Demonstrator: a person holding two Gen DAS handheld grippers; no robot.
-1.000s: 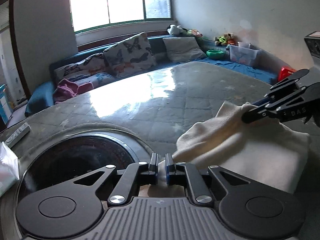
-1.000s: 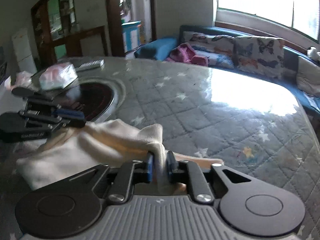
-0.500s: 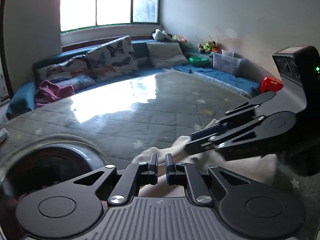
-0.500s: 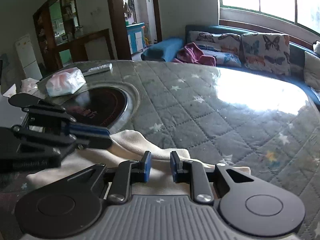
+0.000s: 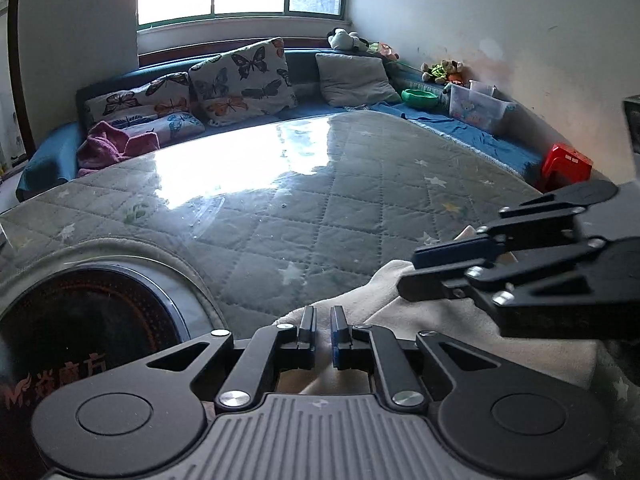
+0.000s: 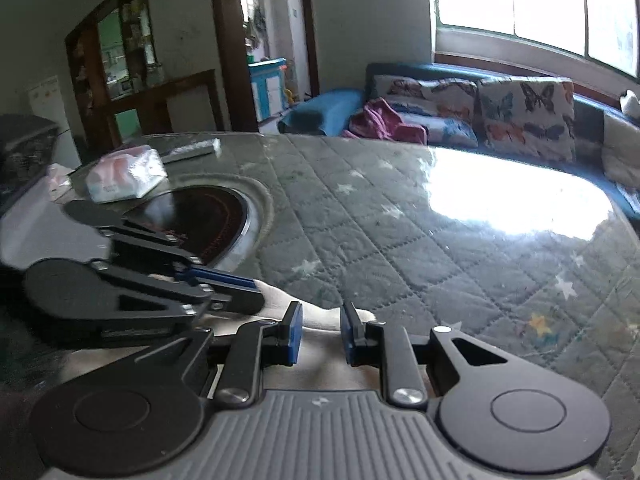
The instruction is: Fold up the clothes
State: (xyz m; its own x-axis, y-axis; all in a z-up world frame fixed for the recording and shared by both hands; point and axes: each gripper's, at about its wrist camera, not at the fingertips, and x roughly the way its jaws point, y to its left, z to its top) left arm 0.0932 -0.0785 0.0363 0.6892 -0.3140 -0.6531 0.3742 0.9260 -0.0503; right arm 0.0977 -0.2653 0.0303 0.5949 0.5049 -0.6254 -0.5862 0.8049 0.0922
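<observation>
A cream cloth (image 5: pixel 420 320) lies folded on the quilted grey table top (image 5: pixel 320 208), right in front of both grippers. My left gripper (image 5: pixel 322 320) is just above its near edge, jaws a small gap apart, nothing between them. My right gripper (image 6: pixel 320 320) is open over the cloth (image 6: pixel 320 314) and holds nothing. In the left wrist view the right gripper (image 5: pixel 412 276) sits over the cloth's right part. In the right wrist view the left gripper (image 6: pixel 256 292) is at the left, close to the cloth.
A round black cooktop (image 5: pixel 80 320) is set into the table at the left. A tissue pack (image 6: pixel 124 176) and a remote (image 6: pixel 192 148) lie beyond it. A sofa with butterfly cushions (image 5: pixel 240 76) and a pink garment (image 5: pixel 108 148) runs behind the table.
Both grippers have let go of the cloth: the right opened first, then wider, and the left opened a little. The cloth has dropped flat onto the table.
</observation>
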